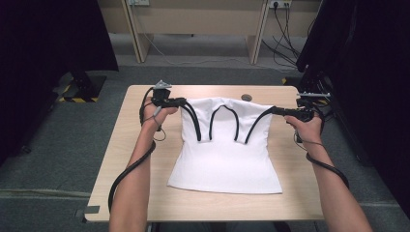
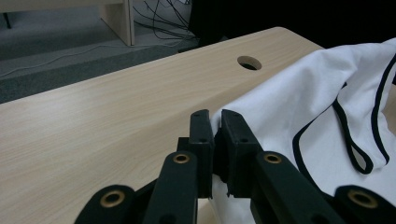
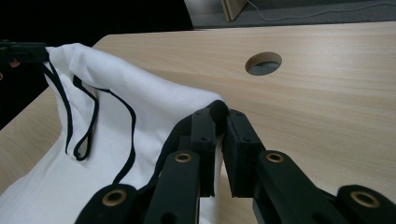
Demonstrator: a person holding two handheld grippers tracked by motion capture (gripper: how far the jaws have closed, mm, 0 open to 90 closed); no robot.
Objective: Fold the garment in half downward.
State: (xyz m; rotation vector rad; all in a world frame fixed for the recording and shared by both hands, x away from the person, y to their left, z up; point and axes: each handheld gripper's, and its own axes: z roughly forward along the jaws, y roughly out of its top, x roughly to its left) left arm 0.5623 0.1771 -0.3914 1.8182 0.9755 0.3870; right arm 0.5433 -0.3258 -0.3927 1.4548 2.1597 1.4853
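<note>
Left gripper [image 1: 184, 102], matte black plastic with brass-coloured pivot rivets, is clamping the left top corner of the white top [image 1: 227, 154]; in the left gripper view [image 2: 214, 122] its flat jaws are pinching a fold of the cloth between them. A grey three-cornered plate is sitting on its body, and a black cable is trailing down along the forearm.

The white top is a sleeveless garment of soft, smooth knit, edged in narrow black piping [image 1: 224, 108] that is looping around the neck and armholes (the loops are hanging slack in both gripper views). Its hem half is lying flat on the table [image 1: 121, 159] near the middle, flaring wider toward the person; its upper edge is being held raised and stretched between the two tools.

The table is pale wood-grain laminate with rounded corners and a round cable hole [image 1: 246, 97] just beyond the garment.

Right gripper [image 1: 275, 110] is gripping the right top corner; in its own view [image 3: 220, 116] the jaws are closed on black trim and white cloth.

No readable writing anywhere.
</note>
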